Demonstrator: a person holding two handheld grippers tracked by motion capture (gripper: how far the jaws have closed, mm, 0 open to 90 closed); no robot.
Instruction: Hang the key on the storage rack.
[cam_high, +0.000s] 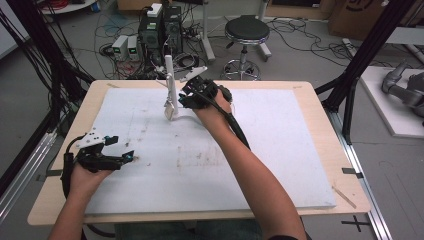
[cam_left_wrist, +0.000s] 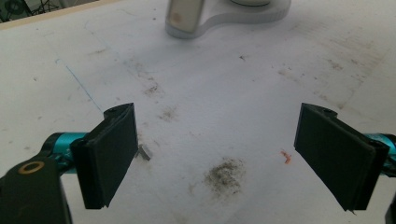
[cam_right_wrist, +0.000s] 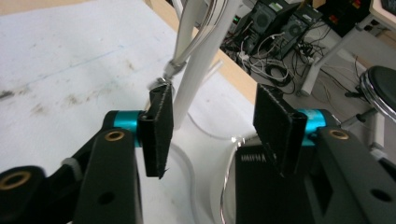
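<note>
A white stand with an upright post (cam_high: 169, 80) rises from the far middle of the white foam board (cam_high: 280, 150). Its slanted white rods (cam_right_wrist: 196, 70) appear close ahead in the right gripper view, just past the left jaw. My right gripper (cam_high: 184, 97) sits right beside the post, open, with nothing between its jaws (cam_right_wrist: 217, 126). My left gripper (cam_high: 122, 149) rests low over the board's front left, jaws wide open and empty (cam_left_wrist: 215, 154). Far ahead of it lie the stand's rounded white base (cam_left_wrist: 252, 11) and a pale hanging piece (cam_left_wrist: 184, 18).
The board carries dirt smudges (cam_left_wrist: 224, 172) and a small orange fleck (cam_left_wrist: 286, 157). The wooden table edge (cam_high: 345, 165) frames it. Beyond the table stand a black stool (cam_high: 246, 32), computer boxes (cam_high: 160, 27) and tangled floor cables. Black frame poles rise on both sides.
</note>
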